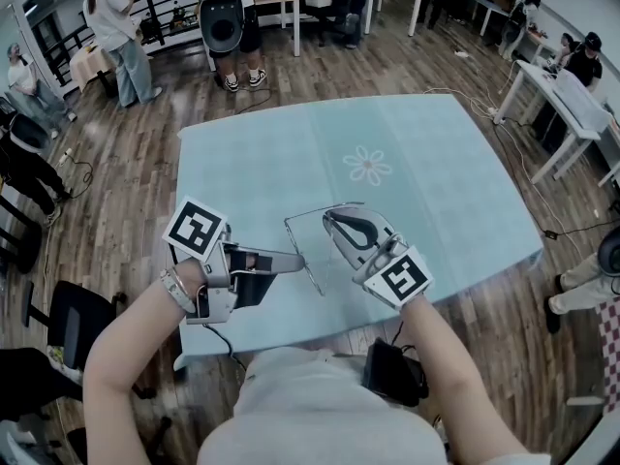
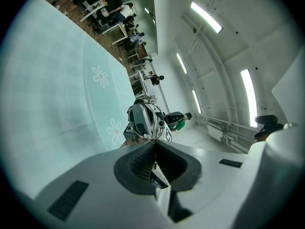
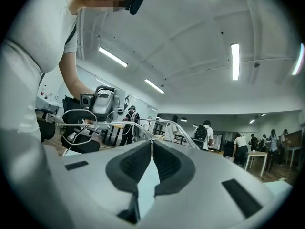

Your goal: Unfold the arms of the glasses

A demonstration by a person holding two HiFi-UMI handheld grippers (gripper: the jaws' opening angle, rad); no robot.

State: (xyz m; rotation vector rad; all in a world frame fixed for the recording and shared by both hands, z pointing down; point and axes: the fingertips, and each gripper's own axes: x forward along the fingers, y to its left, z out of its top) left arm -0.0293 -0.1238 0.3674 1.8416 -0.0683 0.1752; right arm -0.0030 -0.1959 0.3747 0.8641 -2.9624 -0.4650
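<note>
The thin wire-framed glasses (image 1: 314,279) hang above the near part of the table, held between both grippers. My left gripper (image 1: 298,258) points right and is shut on the front frame beside a lens (image 2: 142,120); its tips (image 2: 153,141) are pressed together there. My right gripper (image 1: 329,215) points up and to the left, shut on one arm of the glasses (image 1: 312,211). In the right gripper view that arm (image 3: 164,123) runs across the closed tips of the right gripper (image 3: 151,142), with the lenses (image 3: 76,123) and the left gripper (image 3: 97,104) behind it.
A light blue cloth with a flower print (image 1: 368,166) covers the table (image 1: 436,163). Several people stand or sit around the room. White tables (image 1: 567,95) are at the right, a black chair (image 1: 77,318) at the left, and wooden floor lies all round.
</note>
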